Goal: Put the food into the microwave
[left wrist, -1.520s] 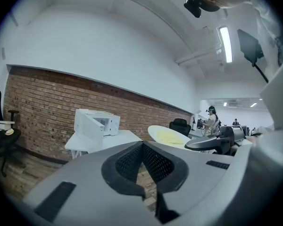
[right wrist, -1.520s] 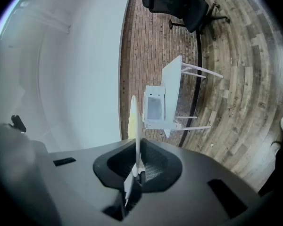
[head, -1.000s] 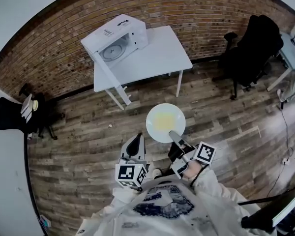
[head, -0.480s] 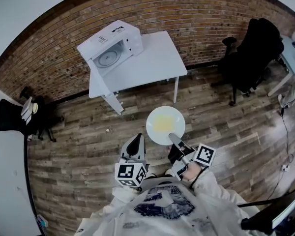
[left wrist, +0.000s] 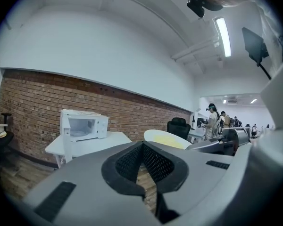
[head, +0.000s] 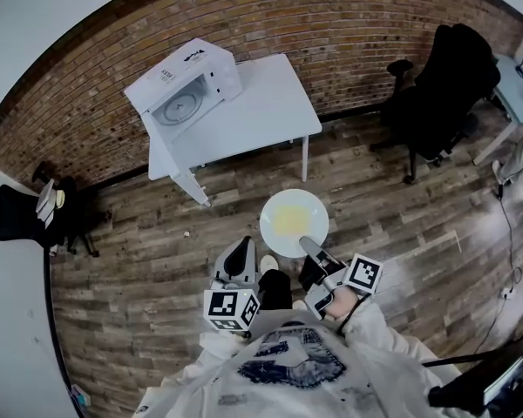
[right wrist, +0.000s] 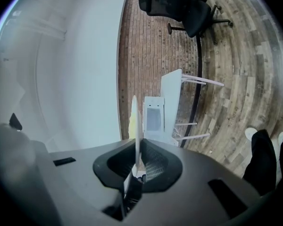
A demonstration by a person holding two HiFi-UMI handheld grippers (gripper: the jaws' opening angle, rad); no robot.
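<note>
Well, microwave (head: 185,85) top label (head: 168,74) print is unreadable.

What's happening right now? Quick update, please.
Right gripper shut on plate of food. Left gripper shut, empty. Microwave open on table, some way off.

The white table (head: 270,103) and the open microwave (head: 181,85) on it sit further left and lower in the head view, nearer the plate (head: 294,223) — the person (head: 288,364) is walking toward them (a dark trouser leg (head: 275,287) and a pale shoe (head: 268,263) now show just below the plate).
</note>
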